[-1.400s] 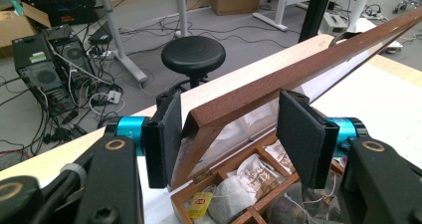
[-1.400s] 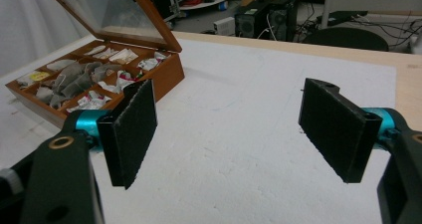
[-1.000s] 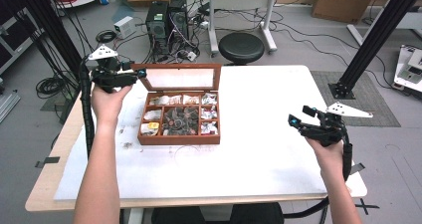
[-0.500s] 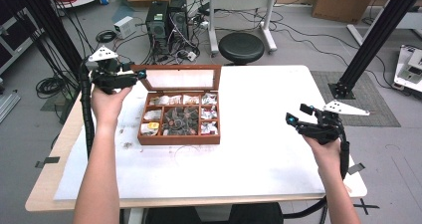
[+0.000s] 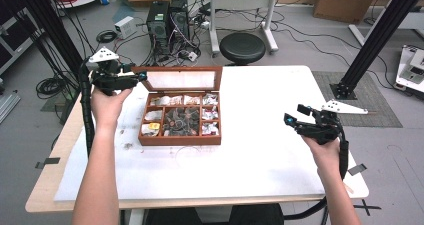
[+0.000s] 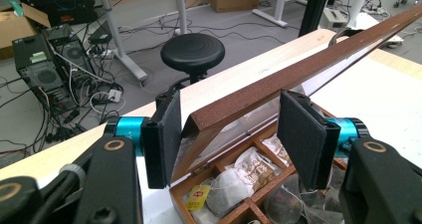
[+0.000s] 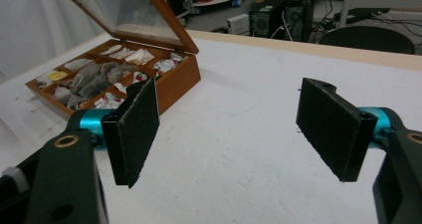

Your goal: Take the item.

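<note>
left gripper (image 6: 229, 134) straddling the corner of the wooden tea box's (image 5: 180, 139) raised lid (image 6: 298, 72) at the table's (image 5: 280, 185) back left, pads partly open, not pressing. right gripper (image 7: 234, 129) hovering wide open, empty, well apart from the box.

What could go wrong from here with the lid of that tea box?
The left gripper has its jaws around the corner of the raised lid, but gaps show beside both pads, so the lid may slip free and drop shut. Any push sideways could also shift the wooden box, since the right gripper hangs open, well away from it, steadying nothing.
</note>
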`<control>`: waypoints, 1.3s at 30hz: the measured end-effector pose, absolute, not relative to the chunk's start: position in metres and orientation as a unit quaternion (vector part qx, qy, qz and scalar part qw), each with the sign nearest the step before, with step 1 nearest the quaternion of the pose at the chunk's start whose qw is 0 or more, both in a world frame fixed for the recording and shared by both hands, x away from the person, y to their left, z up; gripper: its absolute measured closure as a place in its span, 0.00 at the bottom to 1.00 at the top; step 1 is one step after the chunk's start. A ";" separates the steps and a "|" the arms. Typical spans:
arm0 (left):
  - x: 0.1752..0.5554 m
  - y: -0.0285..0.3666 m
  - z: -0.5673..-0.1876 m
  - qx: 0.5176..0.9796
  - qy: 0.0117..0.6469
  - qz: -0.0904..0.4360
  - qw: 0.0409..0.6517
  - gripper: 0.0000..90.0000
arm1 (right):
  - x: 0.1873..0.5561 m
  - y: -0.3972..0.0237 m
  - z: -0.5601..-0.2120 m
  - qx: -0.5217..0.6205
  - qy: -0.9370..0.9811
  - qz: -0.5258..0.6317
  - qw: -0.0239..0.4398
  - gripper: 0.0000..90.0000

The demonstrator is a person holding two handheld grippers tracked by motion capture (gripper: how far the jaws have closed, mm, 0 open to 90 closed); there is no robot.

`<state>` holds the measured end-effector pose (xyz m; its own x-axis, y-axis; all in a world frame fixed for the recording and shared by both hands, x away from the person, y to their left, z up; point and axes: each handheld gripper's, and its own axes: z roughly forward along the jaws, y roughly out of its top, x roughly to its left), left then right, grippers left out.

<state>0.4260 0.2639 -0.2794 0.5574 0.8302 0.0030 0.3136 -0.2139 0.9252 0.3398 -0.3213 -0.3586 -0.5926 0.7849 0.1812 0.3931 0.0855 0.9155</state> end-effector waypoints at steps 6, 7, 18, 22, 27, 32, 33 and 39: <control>0.427 0.264 -0.279 0.733 0.390 0.263 0.492 0.48 | 0.343 -0.310 -0.361 0.403 0.725 0.532 0.168 0.32; 0.427 0.264 -0.279 0.733 0.390 0.263 0.492 0.48 | 0.343 -0.307 -0.362 0.399 0.729 0.532 0.165 0.33; 0.428 0.264 -0.280 0.730 0.392 0.264 0.494 0.48 | 0.363 -0.255 -0.356 0.344 0.765 0.528 0.135 0.38; 0.428 0.264 -0.280 0.730 0.392 0.263 0.493 0.48 | 0.371 -0.231 -0.349 0.326 0.775 0.526 0.129 0.38; 0.428 0.264 -0.280 0.728 0.394 0.264 0.495 0.48 | 0.381 -0.200 -0.347 0.311 0.788 0.518 0.119 0.40; 0.428 0.264 -0.280 0.728 0.393 0.262 0.496 0.48 | 0.392 -0.173 -0.351 0.304 0.798 0.509 0.106 0.43; 0.428 0.264 -0.280 0.728 0.393 0.263 0.496 0.48 | 0.394 -0.168 -0.352 0.303 0.799 0.509 0.102 0.44; 0.427 0.263 -0.280 0.729 0.394 0.262 0.495 0.48 | 0.406 -0.141 -0.359 0.307 0.798 0.511 0.087 0.48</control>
<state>0.4274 0.2635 -0.2800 0.5517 0.8340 -0.0082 0.3146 -0.1990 0.9281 0.4055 -0.1414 -0.3587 -0.7959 0.5797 0.1748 0.4017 0.2896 0.8688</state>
